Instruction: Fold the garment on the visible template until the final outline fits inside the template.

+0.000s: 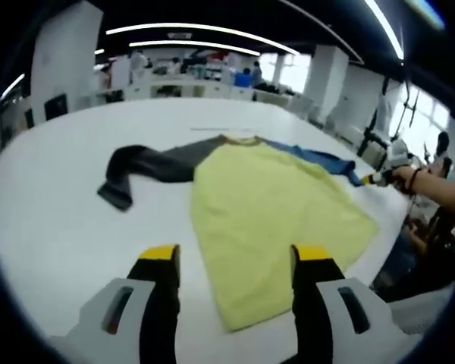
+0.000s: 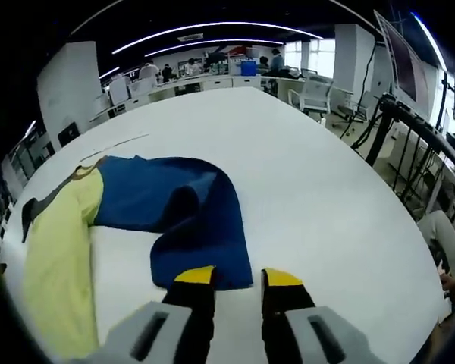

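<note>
A garment (image 1: 273,201) lay spread flat on the white counter (image 1: 53,227): a yellow body (image 1: 265,220), a dark grey sleeve (image 1: 148,167) and a blue sleeve (image 2: 186,216). No container or template outline could be made out on the counter.

In the left gripper view its long axis ran from the near hem to the far collar, the grey sleeve reaching left and bent toward the near side at its cuff, the blue sleeve reaching right.

The left gripper (image 1: 235,254) hovered over the near hem, fingers (image 1: 161,258) apart and holding nothing.

In the right gripper view the blue sleeve was folded back on itself, its cuff end pointing near. The right gripper (image 2: 237,277) sat at that cuff edge, fingers (image 2: 195,279) parted with nothing between them. In the left gripper view a person's arm (image 1: 432,182) held it at the far right.
</note>
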Available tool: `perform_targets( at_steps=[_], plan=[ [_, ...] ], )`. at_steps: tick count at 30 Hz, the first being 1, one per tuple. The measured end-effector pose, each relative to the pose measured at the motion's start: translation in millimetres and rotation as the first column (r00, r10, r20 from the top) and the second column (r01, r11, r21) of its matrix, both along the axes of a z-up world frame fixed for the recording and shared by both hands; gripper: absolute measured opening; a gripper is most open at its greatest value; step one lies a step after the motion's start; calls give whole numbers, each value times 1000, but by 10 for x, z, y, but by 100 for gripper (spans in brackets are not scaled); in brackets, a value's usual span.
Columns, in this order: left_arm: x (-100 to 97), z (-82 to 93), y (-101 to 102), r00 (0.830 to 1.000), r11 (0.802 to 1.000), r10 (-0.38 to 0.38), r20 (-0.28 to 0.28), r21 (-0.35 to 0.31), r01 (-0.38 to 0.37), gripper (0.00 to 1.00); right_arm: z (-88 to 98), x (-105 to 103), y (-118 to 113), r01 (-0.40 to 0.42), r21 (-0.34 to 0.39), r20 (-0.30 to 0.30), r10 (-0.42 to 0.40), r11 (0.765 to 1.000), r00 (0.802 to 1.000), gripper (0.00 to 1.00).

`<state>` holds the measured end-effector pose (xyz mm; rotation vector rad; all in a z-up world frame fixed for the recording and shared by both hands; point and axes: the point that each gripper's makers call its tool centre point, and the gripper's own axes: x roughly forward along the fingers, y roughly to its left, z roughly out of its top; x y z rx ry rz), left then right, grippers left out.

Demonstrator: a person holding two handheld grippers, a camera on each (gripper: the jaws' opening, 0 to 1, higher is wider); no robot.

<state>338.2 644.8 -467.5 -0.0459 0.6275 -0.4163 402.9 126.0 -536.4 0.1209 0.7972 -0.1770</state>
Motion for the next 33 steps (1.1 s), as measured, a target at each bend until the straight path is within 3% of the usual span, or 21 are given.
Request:
perform_targets(
  at_steps=[6, 12, 15, 33],
  plan=[
    [17, -10, 13, 1000, 1000, 14, -14, 1, -14, 52, 25, -4, 59, -9, -12, 3, 9, 1000, 1000, 0],
    [41, 12, -20, 1000, 1000, 1, -9, 4, -1, 53, 62, 30, -114, 2, -57, -5, -2, 998, 1000, 0],
    [43, 10, -48, 1000, 1000, -8, -8, 7, 8, 53, 76, 88, -248, -24, -119, -14, 22, 993, 1000, 0],
    [133, -1, -138, 999, 999, -47, -11, 19, 47, 55, 92, 296, -873, 9, -170, -54, -19, 985, 998, 0]
  ],
)
